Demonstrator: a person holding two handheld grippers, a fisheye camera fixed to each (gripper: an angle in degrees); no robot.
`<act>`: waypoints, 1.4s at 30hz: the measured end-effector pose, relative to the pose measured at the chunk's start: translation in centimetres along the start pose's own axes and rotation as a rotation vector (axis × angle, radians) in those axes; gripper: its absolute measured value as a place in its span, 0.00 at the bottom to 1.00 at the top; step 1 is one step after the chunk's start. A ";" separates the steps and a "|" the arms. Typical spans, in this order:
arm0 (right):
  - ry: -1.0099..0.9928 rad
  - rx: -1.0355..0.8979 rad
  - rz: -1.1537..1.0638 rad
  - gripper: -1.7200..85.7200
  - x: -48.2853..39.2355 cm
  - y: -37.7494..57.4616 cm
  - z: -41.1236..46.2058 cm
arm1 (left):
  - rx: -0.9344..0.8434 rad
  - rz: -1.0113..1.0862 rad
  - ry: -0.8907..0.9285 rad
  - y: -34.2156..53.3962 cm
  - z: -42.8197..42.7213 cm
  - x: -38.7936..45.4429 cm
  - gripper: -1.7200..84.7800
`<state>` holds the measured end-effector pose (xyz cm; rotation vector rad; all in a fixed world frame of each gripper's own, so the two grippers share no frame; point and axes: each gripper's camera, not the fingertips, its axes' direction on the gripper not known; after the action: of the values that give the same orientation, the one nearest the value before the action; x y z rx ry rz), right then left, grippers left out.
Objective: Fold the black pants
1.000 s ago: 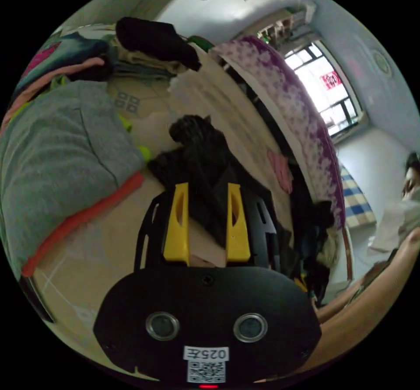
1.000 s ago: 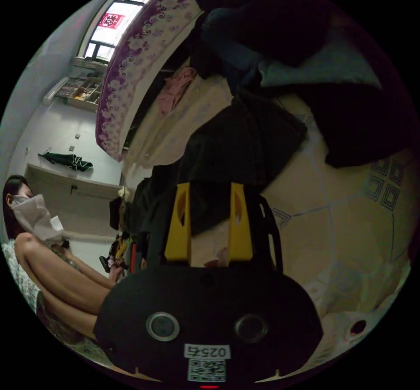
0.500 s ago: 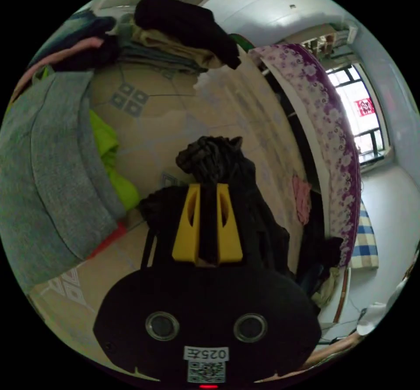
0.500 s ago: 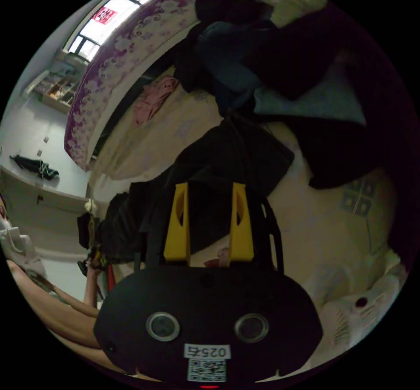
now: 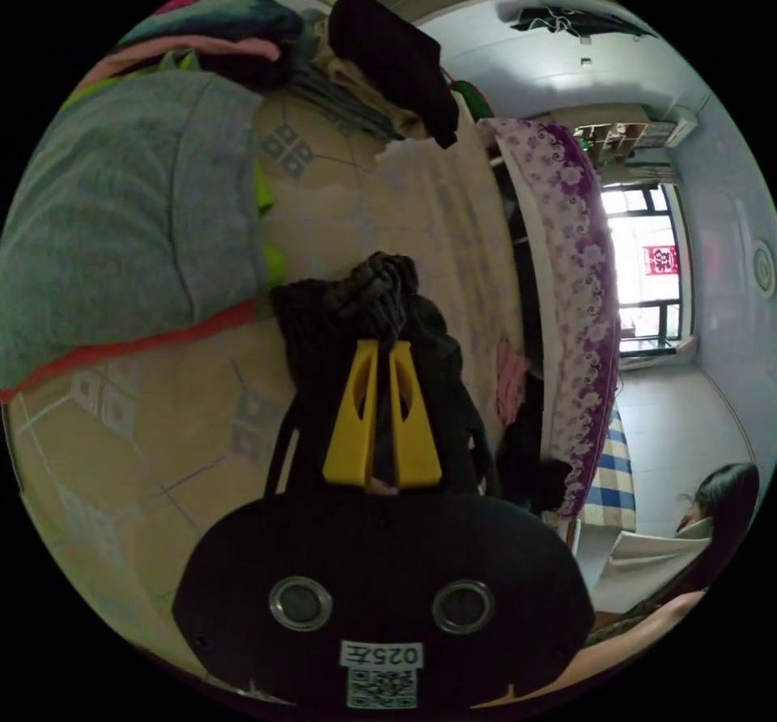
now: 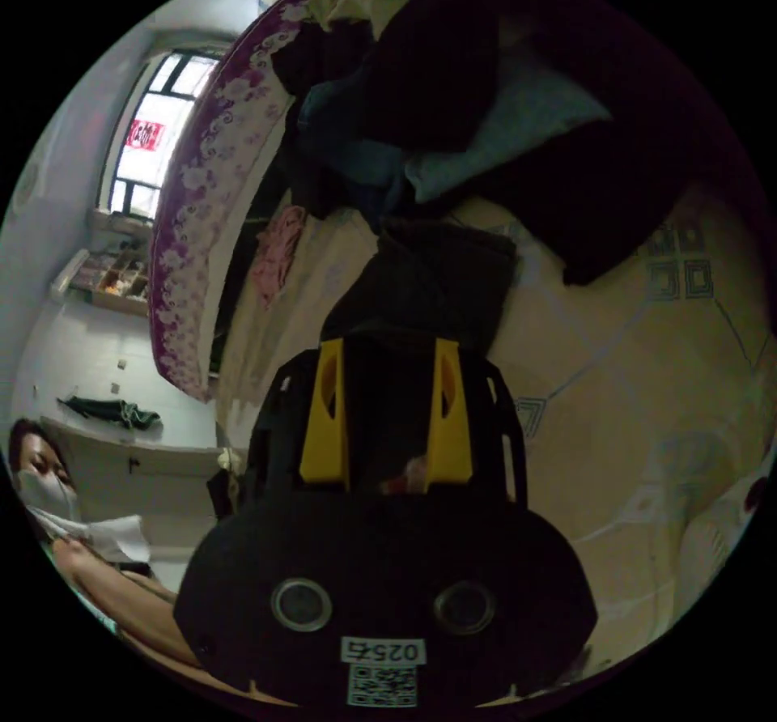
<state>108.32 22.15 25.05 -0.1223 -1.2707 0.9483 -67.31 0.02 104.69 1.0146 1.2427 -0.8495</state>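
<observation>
Left gripper view first. Left tool (image 5: 381, 346) clenched on a bunched wad of the black pants (image 5: 364, 309), yellow jaws nearly touching with a thin strip of dark cloth squeezed between them. Puckered fabric, probably the waistband, bulging just past the tips. Rest of the pants trailing back toward the camera over the cream patterned bed sheet (image 5: 162, 398). Pinched at an edge like that most likely so the garment can be dragged or lifted flat for a fold. Big grey garment with an orange hem (image 5: 121, 212) lying beside it, a bit of neon green poking out underneath. Stack of folded clothes (image 5: 380, 66) further off with something black on top, well clear of the work area. Purple flowered edge of the bed (image 5: 575, 269) and a window beyond. Person sitting low at the rim, holding paper.

Right gripper view now. Right tool (image 6: 384, 350) with jaws standing well apart, spread wide. Black pants (image 6: 437, 277) directly ahead and running in between the jaws, but no squeeze visible, so released and not gripping by the look of it. Seems lined up to take the other end. Heap of dark and grey-blue clothes (image 6: 486, 107) piled just beyond the pants. Small pink item (image 6: 275, 248) near the bed edge.
</observation>
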 end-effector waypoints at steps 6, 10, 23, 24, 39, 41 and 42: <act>-0.337 0.076 0.324 0.21 6.7 -0.5 -2.4 | -0.024 -0.008 0.002 -2.3 -2.0 -2.6 0.00; -0.484 0.041 0.498 0.20 10.7 -0.7 -0.2 | -0.033 0.025 -0.031 -3.9 -3.2 -2.8 0.00; -0.643 -0.112 0.503 0.02 9.7 -6.0 4.6 | -0.047 -0.038 0.147 -8.8 -7.2 -6.5 0.00; -0.615 -0.144 0.430 0.01 8.1 -6.9 4.3 | -0.038 -0.037 0.195 -9.1 -7.7 -6.3 0.00; 0.404 -0.323 -0.306 0.01 -0.2 -4.6 16.3 | -0.114 -0.036 -0.030 -6.9 -10.4 -11.8 0.00; 0.333 -0.265 -0.210 0.01 0.6 -3.1 19.1 | -0.119 -0.056 -0.037 -8.2 -10.6 -11.4 0.00; 0.310 -0.241 -0.161 0.01 0.7 -2.7 19.5 | -0.119 -0.047 -0.034 -8.5 -10.8 -10.9 0.00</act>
<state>93.29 12.90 33.78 -0.3376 -1.0839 0.6084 -80.43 7.04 113.91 0.8752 1.2775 -0.8157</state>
